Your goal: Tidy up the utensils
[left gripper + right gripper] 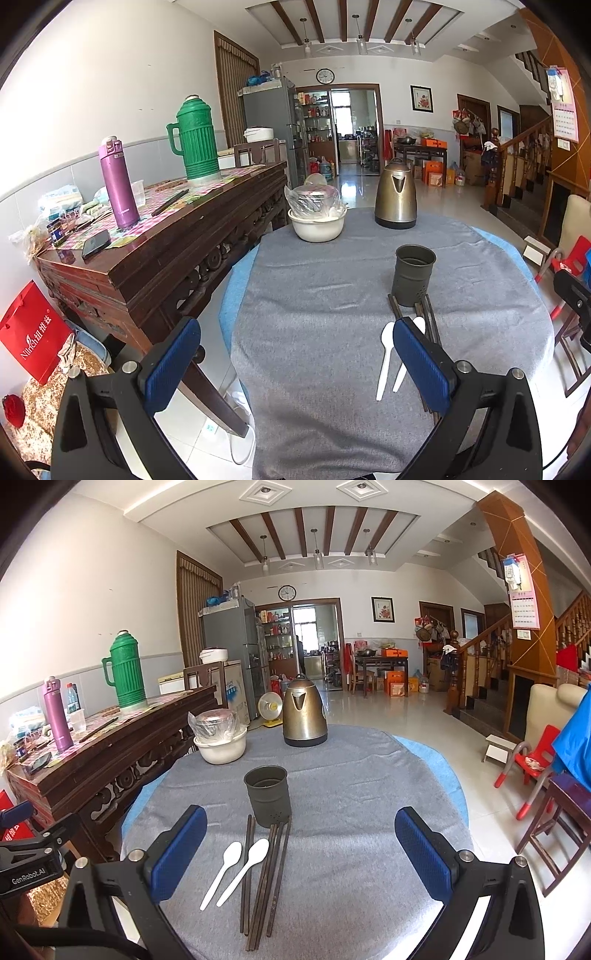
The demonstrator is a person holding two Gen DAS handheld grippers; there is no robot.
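A dark metal utensil cup [266,796] [413,274] stands upright on the grey tablecloth. Just in front of it lie two white plastic spoons [241,871] [385,358] and several dark chopsticks [271,877] [431,325], flat on the cloth. My right gripper [301,853] hovers open above the spoons and chopsticks, with nothing between its blue pads. My left gripper [295,360] is open over the table's near left side, and its right pad [421,360] hides part of one spoon and the chopsticks.
A brass-coloured kettle [304,713] and a white bowl holding a plastic-wrapped pot [218,736] stand at the table's far side. A carved wooden sideboard [155,258] with a green thermos [195,142] and a purple flask [118,184] flanks the left. A chair [554,823] stands right.
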